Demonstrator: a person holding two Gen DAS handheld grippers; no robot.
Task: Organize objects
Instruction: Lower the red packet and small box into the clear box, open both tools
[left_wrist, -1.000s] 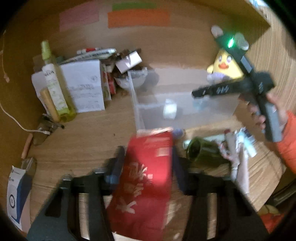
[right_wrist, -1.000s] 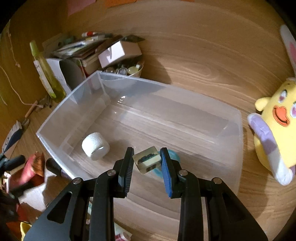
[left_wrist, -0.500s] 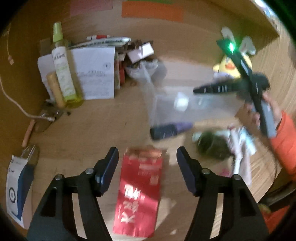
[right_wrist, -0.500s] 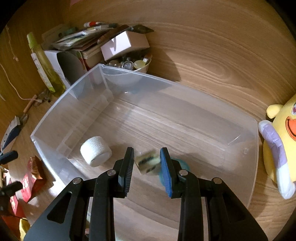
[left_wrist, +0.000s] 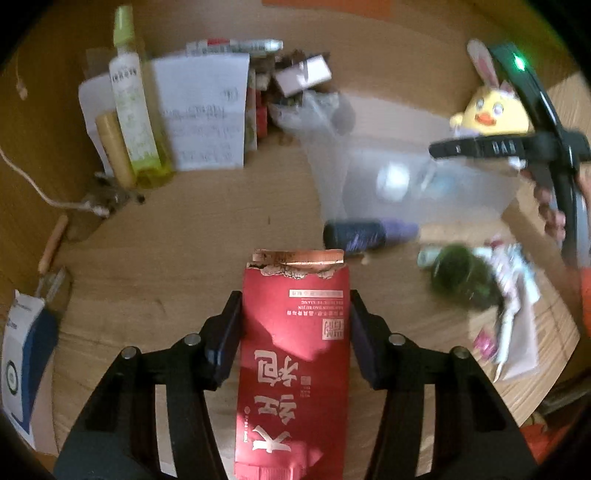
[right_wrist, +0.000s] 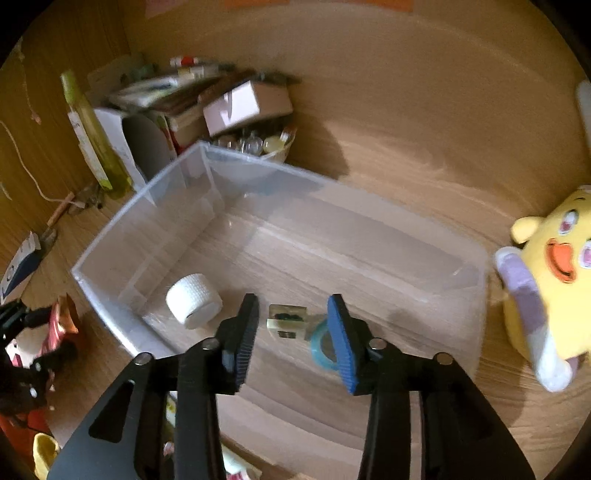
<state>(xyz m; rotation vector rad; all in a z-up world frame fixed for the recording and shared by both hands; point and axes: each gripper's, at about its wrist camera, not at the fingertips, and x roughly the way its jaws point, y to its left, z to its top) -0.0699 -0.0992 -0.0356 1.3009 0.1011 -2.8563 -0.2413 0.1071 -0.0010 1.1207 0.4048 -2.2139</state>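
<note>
A red foil packet (left_wrist: 295, 350) with a torn top lies lengthwise between my left gripper's (left_wrist: 294, 295) jaws. Those jaws are closing, and the pads stand right at the packet's long edges. My right gripper (right_wrist: 292, 301) hangs over the clear plastic bin (right_wrist: 110, 258) with its jaws opening. A small clear block (right_wrist: 287, 321) with dark bits lies free on the bin floor below them. Beside the block are a white tape roll (right_wrist: 194, 304) and a blue tape ring (right_wrist: 319, 349), partly hidden by the right finger.
A yellow plush duck (right_wrist: 546, 280) stands right of the bin. Behind it are boxes, papers (left_wrist: 207, 114) and a green spray bottle (left_wrist: 129, 103). A dark purple bottle (left_wrist: 364, 234), a green jar (left_wrist: 461, 277) and wrappers lie in front of the bin.
The left gripper let the red packet go onto the table, then dropped lower with its jaws narrowing around it. The right gripper's jaws spread and the small block fell to the bin floor.
</note>
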